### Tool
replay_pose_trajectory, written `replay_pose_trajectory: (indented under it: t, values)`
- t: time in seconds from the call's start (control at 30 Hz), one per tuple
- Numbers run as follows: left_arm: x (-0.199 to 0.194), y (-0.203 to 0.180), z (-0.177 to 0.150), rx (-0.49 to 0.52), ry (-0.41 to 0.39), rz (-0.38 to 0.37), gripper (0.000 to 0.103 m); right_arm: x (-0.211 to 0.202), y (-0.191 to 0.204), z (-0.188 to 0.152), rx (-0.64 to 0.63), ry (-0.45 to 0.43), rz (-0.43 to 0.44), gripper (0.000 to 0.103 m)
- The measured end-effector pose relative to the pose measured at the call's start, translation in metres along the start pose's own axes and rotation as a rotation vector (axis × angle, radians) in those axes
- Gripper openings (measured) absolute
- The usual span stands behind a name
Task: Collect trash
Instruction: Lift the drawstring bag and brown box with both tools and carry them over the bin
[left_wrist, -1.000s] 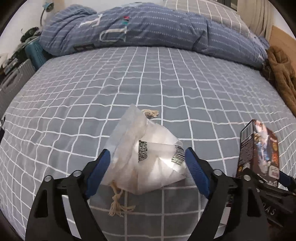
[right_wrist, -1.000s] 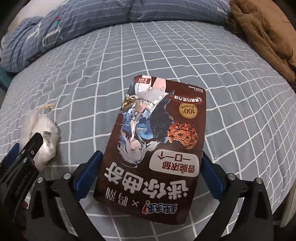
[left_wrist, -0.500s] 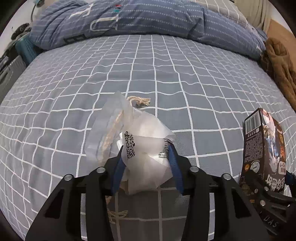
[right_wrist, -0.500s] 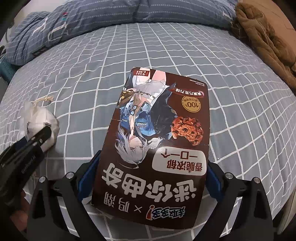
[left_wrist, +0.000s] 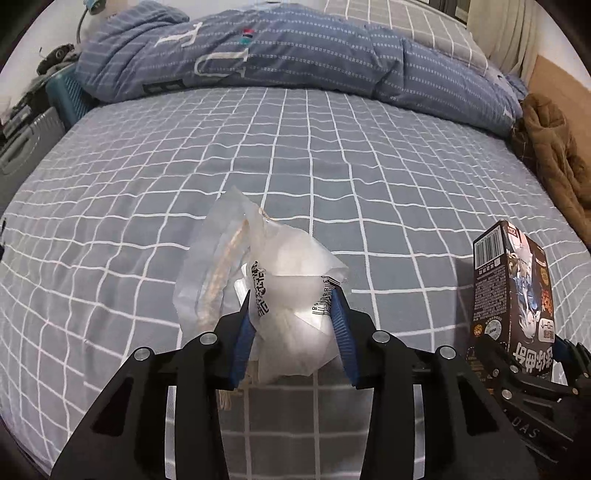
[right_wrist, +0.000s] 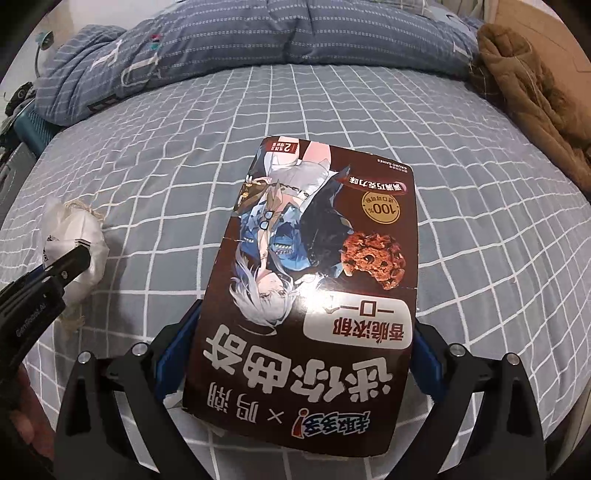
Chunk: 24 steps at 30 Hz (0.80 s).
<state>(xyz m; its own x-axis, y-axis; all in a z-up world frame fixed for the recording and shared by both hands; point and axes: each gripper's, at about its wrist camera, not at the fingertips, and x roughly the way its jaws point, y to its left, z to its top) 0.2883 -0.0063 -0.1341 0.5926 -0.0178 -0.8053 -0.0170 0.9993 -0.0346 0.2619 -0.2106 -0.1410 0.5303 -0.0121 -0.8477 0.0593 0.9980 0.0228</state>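
Observation:
My left gripper (left_wrist: 291, 306) is shut on a crumpled clear plastic bag (left_wrist: 280, 280) with a barcode and a twine cord, held just above the grey checked bed sheet (left_wrist: 332, 155). The bag also shows in the right wrist view (right_wrist: 74, 236), with the left gripper's fingertip (right_wrist: 74, 258) on it. My right gripper (right_wrist: 303, 354) is shut on a dark brown cookie box (right_wrist: 314, 280) with an anime figure, its blue pads on both side edges. The box also shows in the left wrist view (left_wrist: 513, 291) at the right.
A rumpled blue striped duvet (left_wrist: 295, 55) lies across the far side of the bed. A brown fleece garment (left_wrist: 554, 155) lies at the right edge, also in the right wrist view (right_wrist: 535, 88). A teal crate (left_wrist: 66, 96) and grey cases stand off the bed's left.
My left gripper closed from wide open onto the plastic bag, squeezing it, and lifted it slightly. My right gripper kept hold of the cookie box and shifted a little.

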Motion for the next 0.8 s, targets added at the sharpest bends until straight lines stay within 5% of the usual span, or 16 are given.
replay_pose_trajectory:
  t: [0.8]
  values:
    - [-0.09, 0.005, -0.055, -0.021, -0.001, -0.006, 0.039, -0.086, -0.006, -0.036, -0.046, -0.081, 0.023, 0.092]
